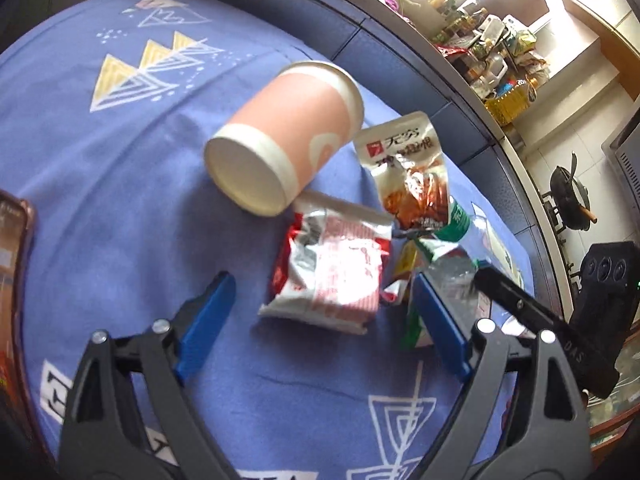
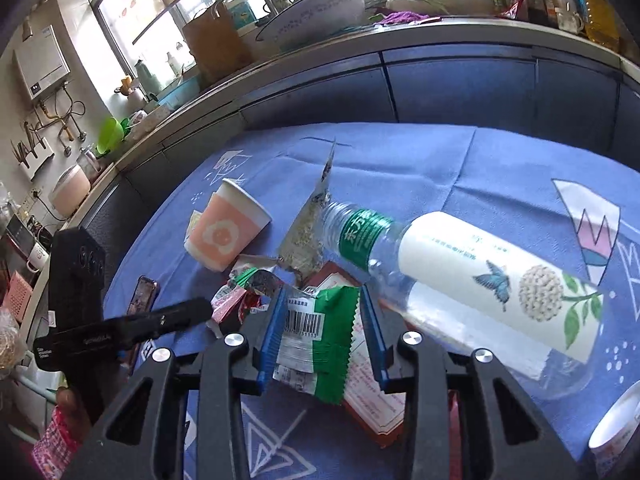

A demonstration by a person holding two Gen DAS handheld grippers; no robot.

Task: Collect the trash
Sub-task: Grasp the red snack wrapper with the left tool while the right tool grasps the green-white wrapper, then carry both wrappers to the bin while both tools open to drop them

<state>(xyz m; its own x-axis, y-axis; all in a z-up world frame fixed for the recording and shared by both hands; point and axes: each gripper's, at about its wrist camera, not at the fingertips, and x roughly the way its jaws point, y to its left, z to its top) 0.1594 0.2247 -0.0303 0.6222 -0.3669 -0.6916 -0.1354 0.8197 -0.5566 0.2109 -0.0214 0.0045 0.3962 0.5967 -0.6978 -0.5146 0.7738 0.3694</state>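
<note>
left gripper [image 1: 322, 312] hangs over the blue tablecloth [image 1: 120, 208] with its jaws spread wide and nothing between the pads, the silver-and-red wrapper [image 1: 332, 276] lying flat on the cloth just ahead of the gap. beside that wrapper, leaning up, is the white-and-orange snack pouch [image 1: 408, 168], and behind both the pink paper cup [image 1: 280, 136] lies on its side, base toward the camera.

over on the other side, right gripper [image 2: 320, 336] has its jaws partway in, with the green-and-white barcode wrapper [image 2: 316, 336] standing between the blue pads. whether the pads truly pinch it i cannot tell. close on the right lies the clear plastic bottle [image 2: 460, 280] with the butterfly label, neck pointing toward the pile. under and around it, more crumpled packets and a red-edged flat pack [image 2: 372, 396]. a phone [image 2: 142, 296] rests on the cloth to the left, and that is not trash by the look of it.

how to do this well, as i judge it: the left should drop straight down so both pads straddle the silver wrapper's short width, then squeeze low to catch the foil rather than skate over it. the right should firm up before lifting and keep clear of the bottle so it doesn't roll.
</note>
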